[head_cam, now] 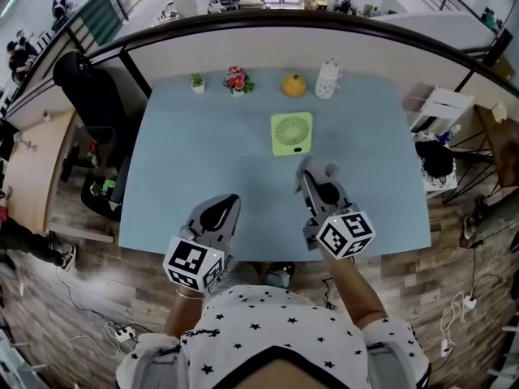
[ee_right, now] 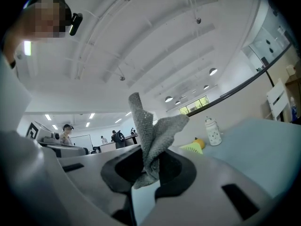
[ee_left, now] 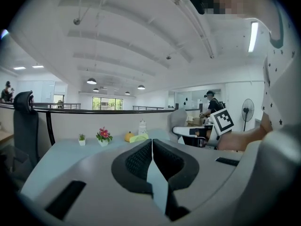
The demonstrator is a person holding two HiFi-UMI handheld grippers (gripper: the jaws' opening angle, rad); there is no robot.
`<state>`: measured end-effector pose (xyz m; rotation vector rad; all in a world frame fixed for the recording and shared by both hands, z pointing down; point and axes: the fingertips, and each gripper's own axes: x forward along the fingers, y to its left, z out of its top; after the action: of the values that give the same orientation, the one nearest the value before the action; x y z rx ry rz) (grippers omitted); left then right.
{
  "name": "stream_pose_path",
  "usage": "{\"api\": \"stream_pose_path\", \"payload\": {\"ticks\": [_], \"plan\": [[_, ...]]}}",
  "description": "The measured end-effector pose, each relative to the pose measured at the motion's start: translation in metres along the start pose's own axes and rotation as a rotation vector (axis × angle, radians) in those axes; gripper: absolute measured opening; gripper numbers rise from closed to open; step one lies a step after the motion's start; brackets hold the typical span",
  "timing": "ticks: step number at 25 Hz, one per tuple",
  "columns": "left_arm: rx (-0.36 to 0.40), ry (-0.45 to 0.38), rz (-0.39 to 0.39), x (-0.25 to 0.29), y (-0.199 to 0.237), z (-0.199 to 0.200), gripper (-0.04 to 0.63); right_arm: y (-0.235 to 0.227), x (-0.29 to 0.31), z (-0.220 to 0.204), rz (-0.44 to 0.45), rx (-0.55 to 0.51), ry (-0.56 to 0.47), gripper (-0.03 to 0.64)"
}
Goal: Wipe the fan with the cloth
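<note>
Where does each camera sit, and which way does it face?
Head view: on the person's head, steeply down at the table, fan, left tool and right tool; starred shirt below.
Left gripper view: on the left tool, along its shut jaws across the table; right forearm at right.
Right gripper view: on the right tool, tilted toward the ceiling, jaws shut on the cloth; shirt at left.
All three show the fan.

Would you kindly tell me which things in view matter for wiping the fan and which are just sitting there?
For the job: fan, cloth clamped in the right gripper.
Just lying about: small green plant, flower pot, orange ornament, white bottle.
</note>
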<state>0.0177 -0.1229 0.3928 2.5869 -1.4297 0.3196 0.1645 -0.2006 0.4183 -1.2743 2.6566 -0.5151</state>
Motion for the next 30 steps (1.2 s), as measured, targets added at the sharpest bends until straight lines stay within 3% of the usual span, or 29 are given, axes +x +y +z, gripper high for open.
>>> {"api": "stream_pose_path", "payload": {"ticks": [12,19,30], "plan": [[-0.027,-0.008,0.02,0.017,0.046,-0.002,0.031,-0.024,0.088,-0.033,-0.009,-0.099,0.155,0.044],[-0.02,-0.012,0.099,0.027,0.091,0.002,0.031,-0.041,0.139,-0.061,-0.014,-0.176,0.259,0.044],[-0.077,0.02,0.143,0.038,0.121,-0.019,0.031,-0.067,0.182,-0.1,-0.052,-0.194,0.367,0.044]]}}
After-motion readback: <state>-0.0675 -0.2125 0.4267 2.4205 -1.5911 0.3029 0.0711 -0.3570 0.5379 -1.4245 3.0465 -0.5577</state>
